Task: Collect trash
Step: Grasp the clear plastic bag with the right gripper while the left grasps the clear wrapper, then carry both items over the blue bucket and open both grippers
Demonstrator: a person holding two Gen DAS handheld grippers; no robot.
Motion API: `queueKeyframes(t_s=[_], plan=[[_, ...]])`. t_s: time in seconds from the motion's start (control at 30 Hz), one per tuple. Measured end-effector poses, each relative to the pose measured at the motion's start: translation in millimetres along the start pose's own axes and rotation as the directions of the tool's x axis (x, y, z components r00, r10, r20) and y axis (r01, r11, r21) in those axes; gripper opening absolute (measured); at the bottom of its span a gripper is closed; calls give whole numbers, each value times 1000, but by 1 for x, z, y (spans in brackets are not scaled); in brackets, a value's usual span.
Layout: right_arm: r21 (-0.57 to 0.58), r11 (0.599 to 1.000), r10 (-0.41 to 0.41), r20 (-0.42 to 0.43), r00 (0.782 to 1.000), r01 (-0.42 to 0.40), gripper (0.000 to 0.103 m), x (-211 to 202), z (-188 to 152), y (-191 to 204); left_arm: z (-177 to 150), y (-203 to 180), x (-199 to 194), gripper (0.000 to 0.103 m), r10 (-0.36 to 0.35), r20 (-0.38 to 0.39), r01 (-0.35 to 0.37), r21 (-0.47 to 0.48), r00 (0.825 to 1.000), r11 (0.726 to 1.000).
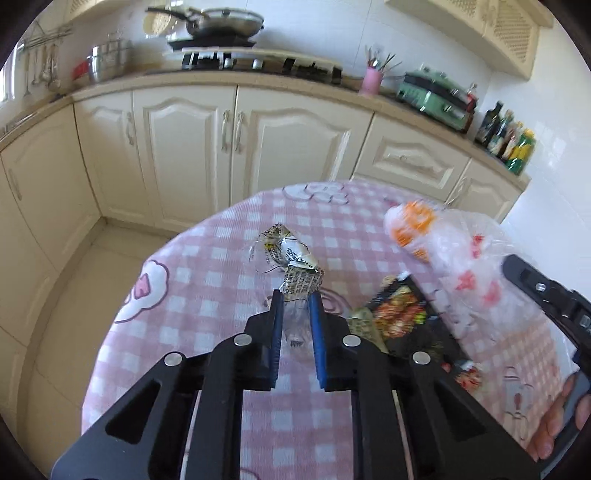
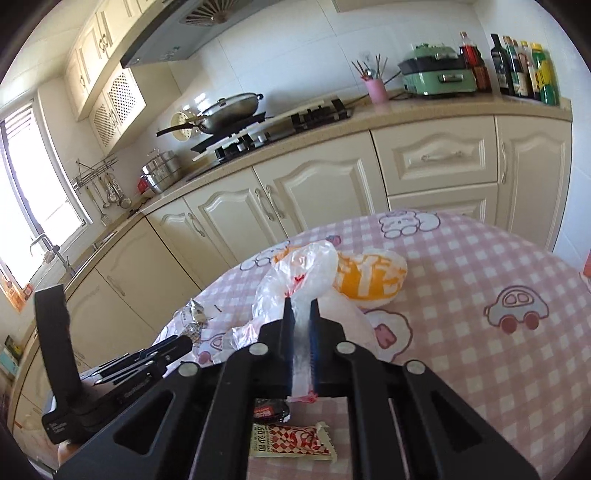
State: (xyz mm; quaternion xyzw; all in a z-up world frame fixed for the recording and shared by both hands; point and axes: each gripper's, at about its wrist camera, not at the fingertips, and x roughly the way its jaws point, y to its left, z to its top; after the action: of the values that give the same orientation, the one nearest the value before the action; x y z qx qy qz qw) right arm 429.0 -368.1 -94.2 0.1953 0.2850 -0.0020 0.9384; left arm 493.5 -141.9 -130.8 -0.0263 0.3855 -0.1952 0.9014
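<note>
My left gripper [image 1: 295, 301] is shut on the clear tail of a crumpled silver and yellow printed wrapper [image 1: 291, 258] lying on the pink checked tablecloth [image 1: 221, 369]. My right gripper [image 2: 301, 306] is shut on a thin white plastic bag [image 2: 306, 273] with red marks; a fold of the bag runs between its blue pads. Behind it lies a white bag with orange print [image 2: 369, 280]. A red and white checked packet [image 2: 291, 441] and a dark packet [image 2: 271, 410] lie under the right gripper. In the left wrist view a black snack packet [image 1: 402, 314] lies beside the white bag [image 1: 461, 266].
The round table's edge [image 1: 122, 295] drops to a tiled floor [image 1: 74, 295] on the left. Cream cabinets [image 1: 288, 147] and a counter with a wok [image 1: 221, 22], a pink utensil cup [image 1: 371, 81], a green appliance [image 1: 436, 96] and bottles [image 1: 509, 140] stand behind. A hand [image 1: 569, 417] shows at the right.
</note>
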Motion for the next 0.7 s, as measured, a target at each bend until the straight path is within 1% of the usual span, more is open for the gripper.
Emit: queueKeyframes(t_s=[0.13, 0.33, 0.37, 0.53, 0.7], plan=[[-32, 999, 17, 32, 999, -16, 7, -17, 2, 14, -2, 3, -36, 13, -31, 60, 31, 3, 998, 1000], [-62, 996, 68, 66, 996, -64, 7, -52, 5, 46, -8, 11, -93, 13, -26, 129, 30, -26, 991, 999], [-74, 994, 81, 74, 994, -75, 7, -61, 4, 56, -11, 13, -107, 13, -20, 145, 25, -31, 989, 999], [-119, 985, 137, 85, 987, -127, 7, -91, -2, 94, -24, 23, -147, 13, 23, 174, -15, -42, 985, 999], [-172, 966, 203, 52, 978, -191, 7, -109, -29, 144, -49, 50, -191, 13, 67, 191, -53, -78, 979, 996]])
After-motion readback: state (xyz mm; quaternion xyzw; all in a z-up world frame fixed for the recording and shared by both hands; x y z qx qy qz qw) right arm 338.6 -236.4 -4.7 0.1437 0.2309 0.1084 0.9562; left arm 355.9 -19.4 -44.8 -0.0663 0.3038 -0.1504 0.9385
